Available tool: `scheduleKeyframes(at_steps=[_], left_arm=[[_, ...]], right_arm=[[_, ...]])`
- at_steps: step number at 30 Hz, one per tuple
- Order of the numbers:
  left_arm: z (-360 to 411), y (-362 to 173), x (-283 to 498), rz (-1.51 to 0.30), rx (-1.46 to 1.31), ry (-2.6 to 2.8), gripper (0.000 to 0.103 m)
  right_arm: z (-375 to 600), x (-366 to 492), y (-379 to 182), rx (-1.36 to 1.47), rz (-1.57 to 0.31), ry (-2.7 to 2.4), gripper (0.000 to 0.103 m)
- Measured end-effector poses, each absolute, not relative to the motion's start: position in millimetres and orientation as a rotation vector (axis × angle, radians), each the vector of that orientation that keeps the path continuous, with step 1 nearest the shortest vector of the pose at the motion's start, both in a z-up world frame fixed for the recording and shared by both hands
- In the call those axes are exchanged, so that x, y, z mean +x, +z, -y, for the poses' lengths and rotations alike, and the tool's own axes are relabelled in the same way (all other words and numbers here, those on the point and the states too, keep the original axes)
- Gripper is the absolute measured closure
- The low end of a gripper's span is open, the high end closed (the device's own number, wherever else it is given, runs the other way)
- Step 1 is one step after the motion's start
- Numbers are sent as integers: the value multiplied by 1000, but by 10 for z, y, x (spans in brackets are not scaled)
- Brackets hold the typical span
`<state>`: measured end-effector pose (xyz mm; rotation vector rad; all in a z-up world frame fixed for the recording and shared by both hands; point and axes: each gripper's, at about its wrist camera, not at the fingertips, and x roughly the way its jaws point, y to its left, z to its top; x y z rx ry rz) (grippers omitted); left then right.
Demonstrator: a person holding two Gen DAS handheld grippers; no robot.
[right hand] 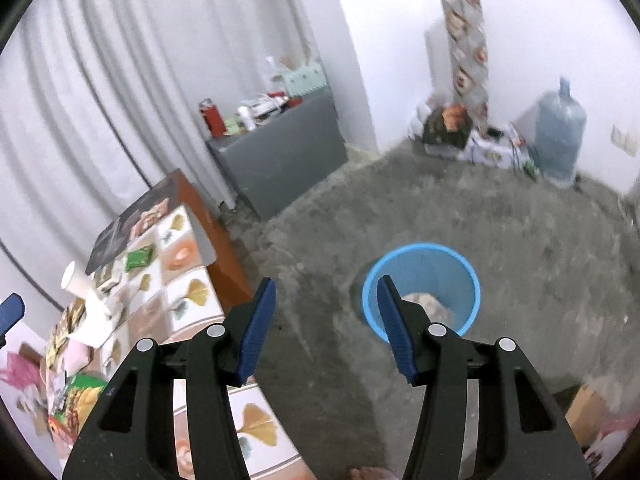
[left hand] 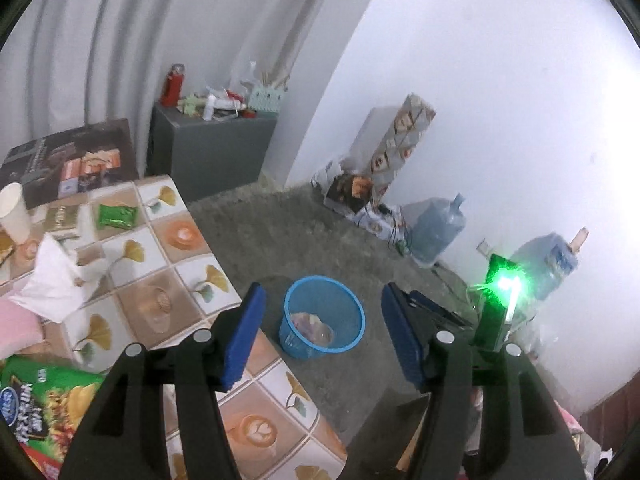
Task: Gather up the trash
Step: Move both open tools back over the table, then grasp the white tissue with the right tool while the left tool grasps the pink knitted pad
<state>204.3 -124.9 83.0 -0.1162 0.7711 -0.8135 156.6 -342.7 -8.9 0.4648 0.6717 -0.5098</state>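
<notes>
On the grey concrete floor beside the table stands a round blue plastic mesh wastebasket, with crumpled pale wrappers lying in its bottom. The left gripper hangs above it with its blue-padded jaws spread apart and nothing between them; the basket shows in the gap. The right gripper is likewise released and empty, its right pad overlapping the basket's near rim in the view. The table wears a tiled cloth printed with ginkgo leaves and coffee cups, and litter lies on it: a crumpled white tissue, a white paper cup, a small green foil packet and a large green snack bag at the near edge. A grey cabinet stands against the curtain, and a blue water jug near the white wall.
</notes>
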Motion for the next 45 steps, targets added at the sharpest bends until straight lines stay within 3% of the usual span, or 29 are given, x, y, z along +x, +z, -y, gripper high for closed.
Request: scheduleKeyframes(at_steps=[12, 17, 30, 45], left_arm=[[-302, 1164, 2086, -724, -179, -549, 35], [-855, 1185, 2122, -731, -217, -456, 29], [-1571, 729, 2337, -823, -266, -342, 21], [-1873, 63, 2971, -952, -173, -302, 21]], right_arm=[[3318, 1451, 230, 567, -661, -293, 51], [3148, 1647, 360, 611, -688, -132, 45], [2243, 2655, 190, 665, -864, 244, 44], [725, 3866, -289, 71, -1023, 381, 45]])
